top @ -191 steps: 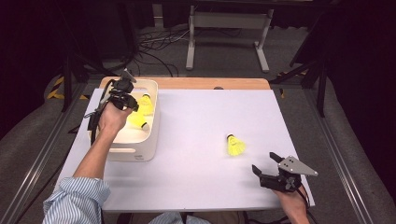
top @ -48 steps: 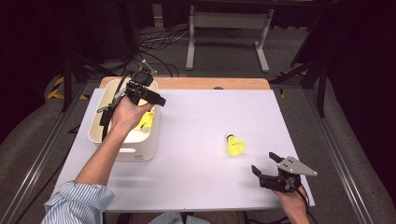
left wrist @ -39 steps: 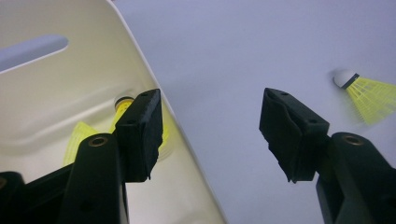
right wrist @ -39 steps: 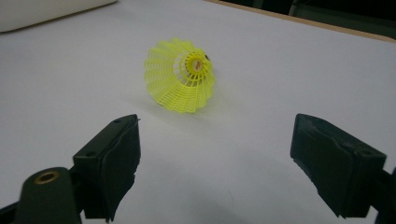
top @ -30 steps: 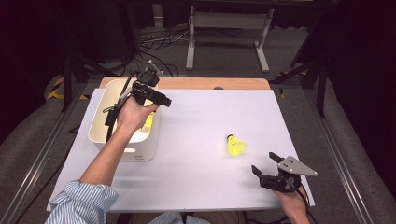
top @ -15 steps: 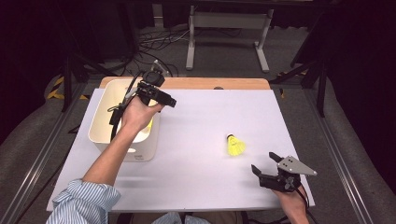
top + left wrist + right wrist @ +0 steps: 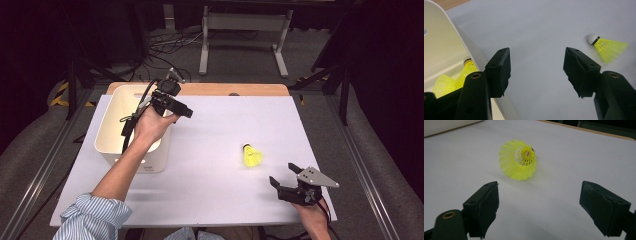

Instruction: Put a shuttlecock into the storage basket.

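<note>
Left gripper (image 7: 172,102) lifted out of white bin (image 7: 111,145), jaws apart, empty; swung toward lone shuttlecock (image 7: 251,156) right of bin. Right gripper (image 7: 287,185) near shuttlecock, unmoved, jaws apart. Next pickup likely.

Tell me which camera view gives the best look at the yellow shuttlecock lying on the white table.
The right gripper view: the shuttlecock lies just ahead of the open right gripper, its mesh skirt facing the camera in clear detail. The left gripper view shows it side-on, farther off, with its white cork visible. The high view shows it small, ahead of the right gripper.
</note>
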Demonstrator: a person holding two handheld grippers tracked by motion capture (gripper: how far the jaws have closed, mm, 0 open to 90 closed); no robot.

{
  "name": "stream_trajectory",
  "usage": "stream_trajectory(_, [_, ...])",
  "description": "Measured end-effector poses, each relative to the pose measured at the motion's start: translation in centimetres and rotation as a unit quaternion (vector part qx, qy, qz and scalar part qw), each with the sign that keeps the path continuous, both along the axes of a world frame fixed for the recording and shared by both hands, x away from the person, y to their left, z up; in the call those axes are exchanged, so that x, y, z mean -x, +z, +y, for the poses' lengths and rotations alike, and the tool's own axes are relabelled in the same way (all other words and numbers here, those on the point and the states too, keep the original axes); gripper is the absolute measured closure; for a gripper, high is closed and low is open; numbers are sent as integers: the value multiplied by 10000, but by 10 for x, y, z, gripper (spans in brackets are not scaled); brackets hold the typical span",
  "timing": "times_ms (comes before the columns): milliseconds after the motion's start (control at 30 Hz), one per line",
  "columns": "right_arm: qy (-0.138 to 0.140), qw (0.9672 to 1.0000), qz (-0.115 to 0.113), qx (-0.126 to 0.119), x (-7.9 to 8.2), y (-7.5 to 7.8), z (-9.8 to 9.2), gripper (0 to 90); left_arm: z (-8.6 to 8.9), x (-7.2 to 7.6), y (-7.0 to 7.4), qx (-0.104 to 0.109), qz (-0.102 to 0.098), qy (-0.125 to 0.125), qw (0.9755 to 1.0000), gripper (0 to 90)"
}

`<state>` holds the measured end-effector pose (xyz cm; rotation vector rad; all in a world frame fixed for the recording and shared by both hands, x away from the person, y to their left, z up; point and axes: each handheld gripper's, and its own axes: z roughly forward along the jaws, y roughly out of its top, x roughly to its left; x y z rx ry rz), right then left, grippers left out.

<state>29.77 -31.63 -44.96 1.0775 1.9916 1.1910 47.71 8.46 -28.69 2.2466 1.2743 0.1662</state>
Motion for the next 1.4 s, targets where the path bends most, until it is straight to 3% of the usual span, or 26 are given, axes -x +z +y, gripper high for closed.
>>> stream_trajectory(1400, [60, 9999, -7, -80, 0, 1, 1, 167, -24, 22, -22, 44, 23, -234, 9997, 387])
